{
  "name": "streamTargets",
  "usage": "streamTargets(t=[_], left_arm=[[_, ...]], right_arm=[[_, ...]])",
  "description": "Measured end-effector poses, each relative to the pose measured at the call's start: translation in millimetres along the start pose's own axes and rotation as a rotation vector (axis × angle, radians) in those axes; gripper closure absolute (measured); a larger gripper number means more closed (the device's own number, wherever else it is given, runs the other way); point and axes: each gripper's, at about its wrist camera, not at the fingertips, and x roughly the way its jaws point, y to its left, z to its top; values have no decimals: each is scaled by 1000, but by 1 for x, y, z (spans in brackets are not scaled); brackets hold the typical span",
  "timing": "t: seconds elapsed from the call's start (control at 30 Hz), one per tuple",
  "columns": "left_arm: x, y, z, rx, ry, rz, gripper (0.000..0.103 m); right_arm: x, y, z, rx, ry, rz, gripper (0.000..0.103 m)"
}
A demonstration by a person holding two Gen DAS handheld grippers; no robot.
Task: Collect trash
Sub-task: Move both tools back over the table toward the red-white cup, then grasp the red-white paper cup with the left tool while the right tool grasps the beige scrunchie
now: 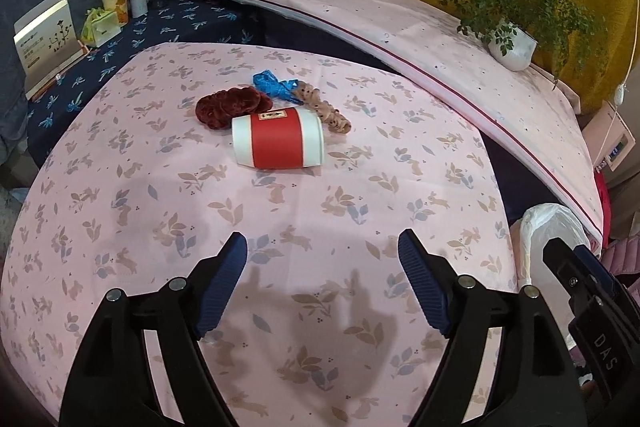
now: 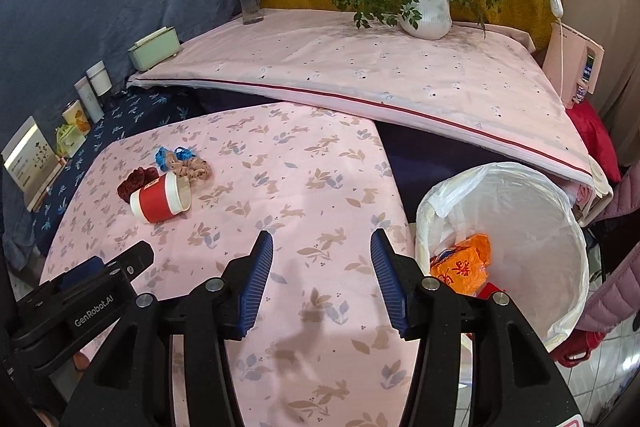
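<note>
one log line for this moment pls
left tool open, empty | right tool open, empty | paper cup on its side on table | bin holds orange wrapper

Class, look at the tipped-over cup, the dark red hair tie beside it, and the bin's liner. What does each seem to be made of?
Cup: probably paper, matte white with a red sleeve.
Dark red hair tie: likely velvet; gathered, fuzzy, soft sheen.
Liner: thin plastic film; translucent white, crinkled over the bin rim.
</note>
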Motion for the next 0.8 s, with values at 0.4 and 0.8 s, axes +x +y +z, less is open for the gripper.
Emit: streamTargets(t=[0.4,0.8], left_arm=[[30,34,25,-54,25,37,17],[92,24,62,-51,71,46,14]], right_arm=[[31,38,7,-45,29,36,47],[89,51,35,-29,60,55,47]])
